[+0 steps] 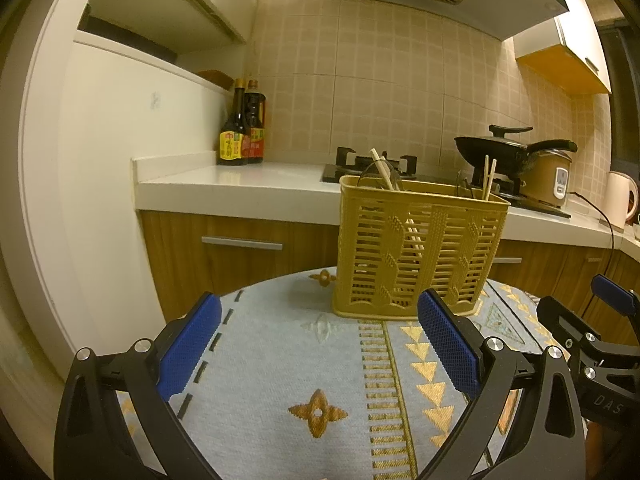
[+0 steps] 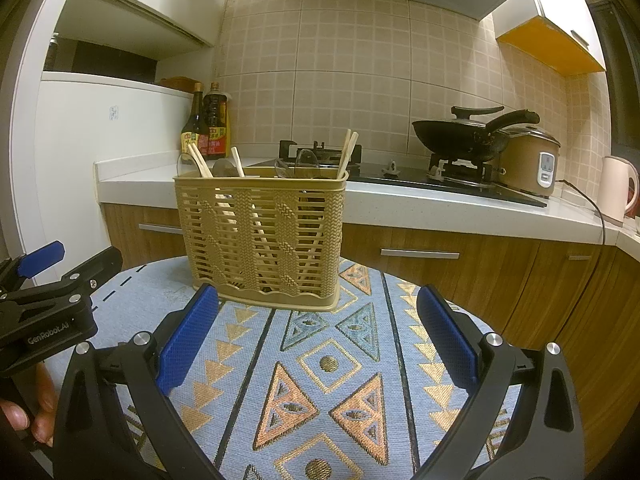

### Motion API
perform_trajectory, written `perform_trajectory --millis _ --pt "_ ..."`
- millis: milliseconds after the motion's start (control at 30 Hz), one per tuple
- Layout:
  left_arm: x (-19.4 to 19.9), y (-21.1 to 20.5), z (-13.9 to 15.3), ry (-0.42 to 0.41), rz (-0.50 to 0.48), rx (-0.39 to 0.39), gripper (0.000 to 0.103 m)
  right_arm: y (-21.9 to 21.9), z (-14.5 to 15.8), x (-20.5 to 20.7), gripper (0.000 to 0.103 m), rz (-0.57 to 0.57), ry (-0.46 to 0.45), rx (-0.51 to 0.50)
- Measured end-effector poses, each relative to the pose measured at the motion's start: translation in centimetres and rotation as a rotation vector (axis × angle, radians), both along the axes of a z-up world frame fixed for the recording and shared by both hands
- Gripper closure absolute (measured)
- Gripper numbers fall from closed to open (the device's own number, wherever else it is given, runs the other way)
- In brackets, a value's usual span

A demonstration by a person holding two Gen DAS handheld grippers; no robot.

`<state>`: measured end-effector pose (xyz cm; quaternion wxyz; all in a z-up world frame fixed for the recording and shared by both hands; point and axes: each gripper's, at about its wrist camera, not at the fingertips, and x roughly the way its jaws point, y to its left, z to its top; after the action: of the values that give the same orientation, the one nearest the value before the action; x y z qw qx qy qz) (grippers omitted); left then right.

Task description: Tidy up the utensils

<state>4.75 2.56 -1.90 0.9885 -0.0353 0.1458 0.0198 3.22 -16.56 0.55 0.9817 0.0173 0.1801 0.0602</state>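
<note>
A tan slotted utensil basket (image 1: 416,252) stands on the far part of a round table with a blue patterned cloth (image 1: 280,360). Wooden chopsticks (image 1: 382,174) and clear spoons stick up out of it. In the right wrist view the basket (image 2: 260,236) holds chopsticks (image 2: 347,152) and spoons (image 2: 306,160) too. My left gripper (image 1: 318,340) is open and empty, short of the basket. My right gripper (image 2: 318,336) is open and empty, just in front of the basket. Each gripper shows at the edge of the other's view.
Behind the table runs a kitchen counter (image 1: 240,184) with two sauce bottles (image 1: 240,128), a gas hob (image 2: 400,172), a black wok (image 2: 468,132), a rice cooker (image 2: 528,160) and a pink kettle (image 2: 618,188). Wooden drawers sit below.
</note>
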Motion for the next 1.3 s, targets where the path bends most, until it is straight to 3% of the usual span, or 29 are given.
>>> perform_trajectory --millis 1300 --pt "0.42 0.09 0.09 0.016 0.002 0.017 0.008 0.42 -0.08 -0.09 0.008 0.018 -0.005 -0.008"
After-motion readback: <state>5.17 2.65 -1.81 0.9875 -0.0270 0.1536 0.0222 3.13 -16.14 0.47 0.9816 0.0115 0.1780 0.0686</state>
